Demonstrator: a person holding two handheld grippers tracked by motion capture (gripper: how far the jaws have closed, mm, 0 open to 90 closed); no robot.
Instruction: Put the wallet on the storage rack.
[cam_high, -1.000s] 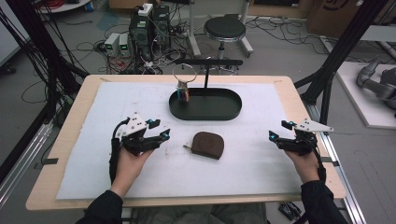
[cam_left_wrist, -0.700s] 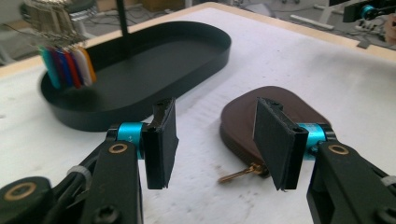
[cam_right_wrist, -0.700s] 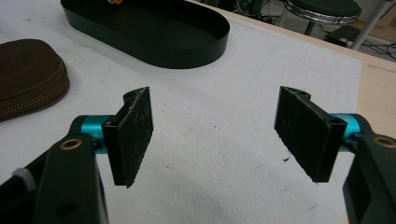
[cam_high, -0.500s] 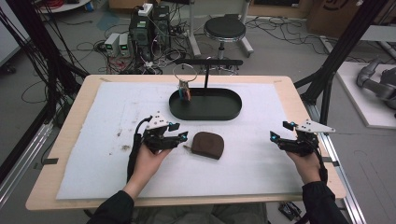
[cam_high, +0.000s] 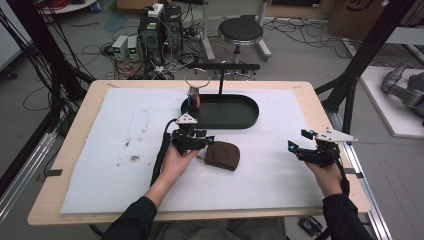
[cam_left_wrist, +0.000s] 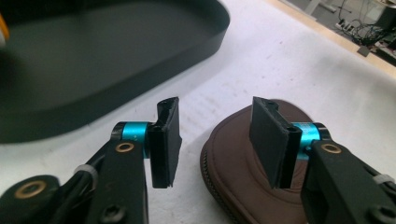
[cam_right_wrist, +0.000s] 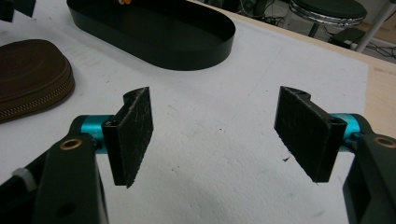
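Note:
A brown zipped pouch (cam_high: 223, 155) lies flat on the white mat (cam_high: 125, 130), just in front of a black oval tray (cam_high: 250, 117). My left gripper (cam_high: 209, 141) is at the pouch's left end. In the left gripper view its jaws (cam_left_wrist: 217, 140) have just been closing. They stand apart over the edge of the pouch (cam_left_wrist: 238, 182), and one pad (cam_left_wrist: 270, 140) hovers above the leather without pressing it. My right gripper (cam_high: 296, 147) rests at the table's right side. Its jaws (cam_right_wrist: 219, 135) are open wide with only mat between them, and the pouch (cam_right_wrist: 28, 79) lies off to their left.
A glass cup (cam_high: 194, 91) with something coloured inside stands in the tray's left end. A black T-shaped stand (cam_high: 222, 66) rises behind the tray. The tray's wall (cam_right_wrist: 187, 58) lies ahead of the right gripper. Stains mark the mat's left part (cam_high: 134, 158).
My left hand has moved right across the mat and a little down, from well left of the pouch to its left end. Its jaws have narrowed. The right hand has stayed put.

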